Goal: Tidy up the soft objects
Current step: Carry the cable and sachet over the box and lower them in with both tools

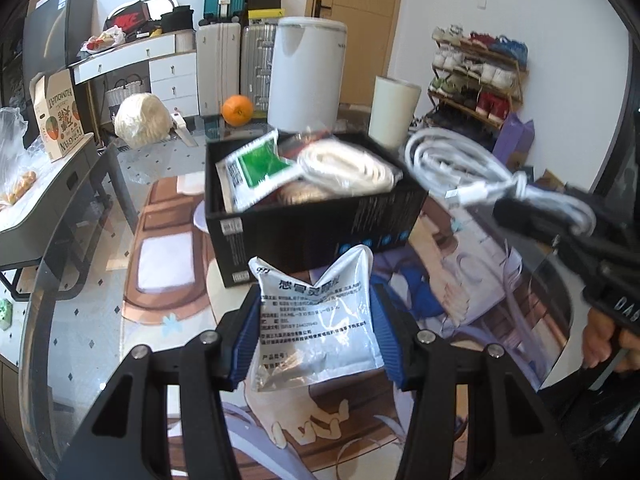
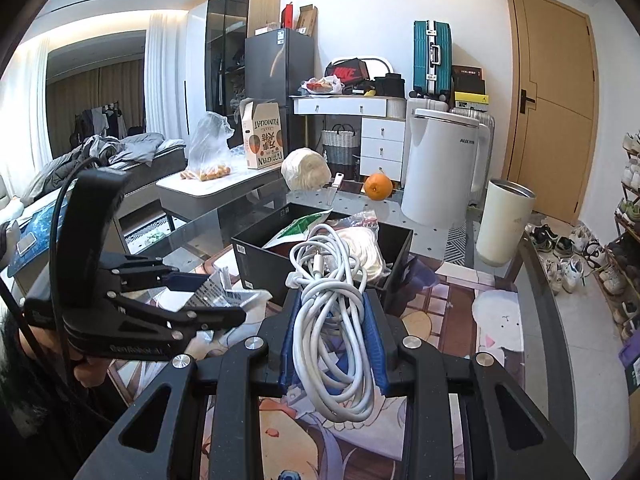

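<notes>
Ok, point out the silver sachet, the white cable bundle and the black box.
silver sachet (image 1: 316,316), left wrist view, on its printed face.
white cable bundle (image 2: 332,320), right wrist view, on the coiled loops.
black box (image 1: 304,224), left wrist view, on its front wall.

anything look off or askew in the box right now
Yes: the green-and-white sachet in the black box leans tilted over the rim at one corner, not lying flat. The bagged white cord is heaped above the rim too. Nothing looks spilled or damaged.
</notes>
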A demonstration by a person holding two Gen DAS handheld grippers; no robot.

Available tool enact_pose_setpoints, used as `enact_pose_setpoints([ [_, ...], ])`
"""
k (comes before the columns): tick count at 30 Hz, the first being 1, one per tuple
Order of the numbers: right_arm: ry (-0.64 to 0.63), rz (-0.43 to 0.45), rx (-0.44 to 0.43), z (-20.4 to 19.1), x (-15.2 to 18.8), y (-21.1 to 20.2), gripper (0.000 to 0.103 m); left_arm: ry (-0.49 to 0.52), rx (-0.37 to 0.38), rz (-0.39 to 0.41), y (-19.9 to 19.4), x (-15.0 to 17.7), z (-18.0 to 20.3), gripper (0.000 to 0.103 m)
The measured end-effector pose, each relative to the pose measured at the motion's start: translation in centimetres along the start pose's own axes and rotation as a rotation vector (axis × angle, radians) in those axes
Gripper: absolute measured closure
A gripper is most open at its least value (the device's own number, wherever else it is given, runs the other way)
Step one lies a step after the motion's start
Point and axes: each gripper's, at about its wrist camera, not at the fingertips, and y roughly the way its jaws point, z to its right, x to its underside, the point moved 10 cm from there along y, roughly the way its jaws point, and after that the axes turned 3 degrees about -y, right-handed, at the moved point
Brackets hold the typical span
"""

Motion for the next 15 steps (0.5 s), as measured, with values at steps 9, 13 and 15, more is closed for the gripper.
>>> enact_pose_setpoints([
  [9,-0.042,-0.023,-0.043,0.0,-1.7,1.1,0.073,-0.038,0.007,0.078,-2.0,-3.6,-1.1,0.051],
  [13,-0.051,-0.029,-0.046,0.0,-2.5,1.7,0.073,-0.048,-0.001,0.085,-2.1,-4.6,-1.7,0.051],
  [15,-0.056,-0.032,-0.051,-0.1,-2.7,1.9,0.073,-0.05,-0.004,0.098,-2.3,-5.3,-2.0,0.051],
])
